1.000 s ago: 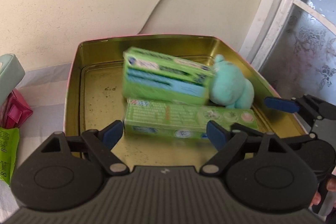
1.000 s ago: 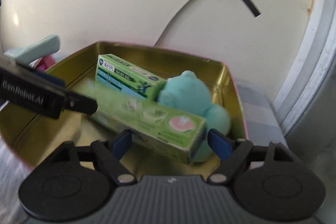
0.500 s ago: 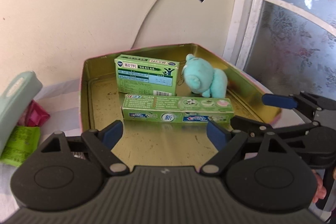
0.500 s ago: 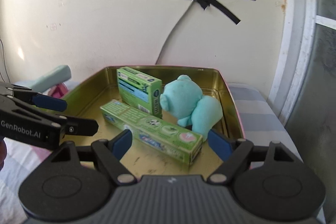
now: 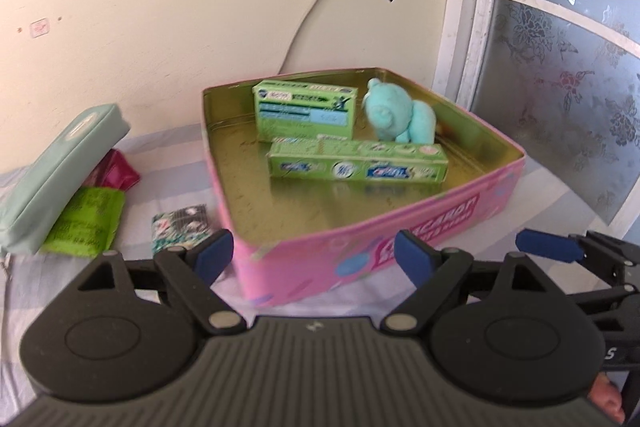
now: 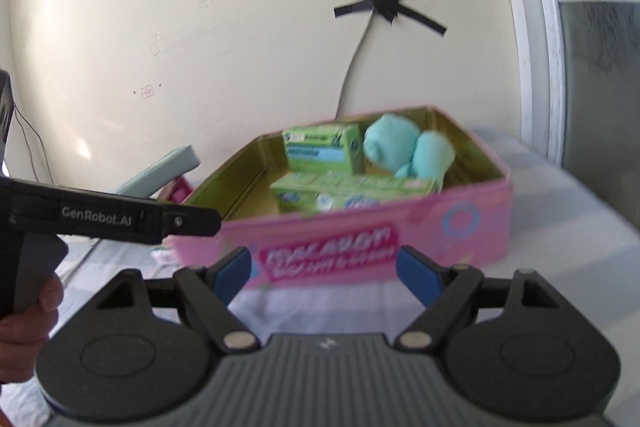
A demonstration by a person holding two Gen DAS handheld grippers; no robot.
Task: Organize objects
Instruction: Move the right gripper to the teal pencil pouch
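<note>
Both of my grippers have drawn back from the pink tin [image 5: 420, 223] since a second ago, when their tips hung over its gold floor; now its near wall stands in front of them; my left gripper [image 5: 308, 257] has its jaws spread, having just widened a little, with nothing between them; my right gripper [image 6: 322, 269] also stands spread and empty, beside the left one. Inside the tin the long green toothpaste box [image 5: 358, 165] lies flat near the middle; the shorter green box [image 5: 306, 111] stands on its long edge just behind it; the teal plush toy [image 5: 398, 117] sits to the right of that box, near the far wall; all three are much where they were. Outside the tin, on the striped cloth [image 5: 172, 155] to the left, lie a teal pouch [image 5: 60, 167], a green packet [image 5: 86, 221], a dark pink packet [image 5: 116, 171] and a small patterned sachet [image 5: 180, 231]; the pouch rests partly over the packets.
</note>
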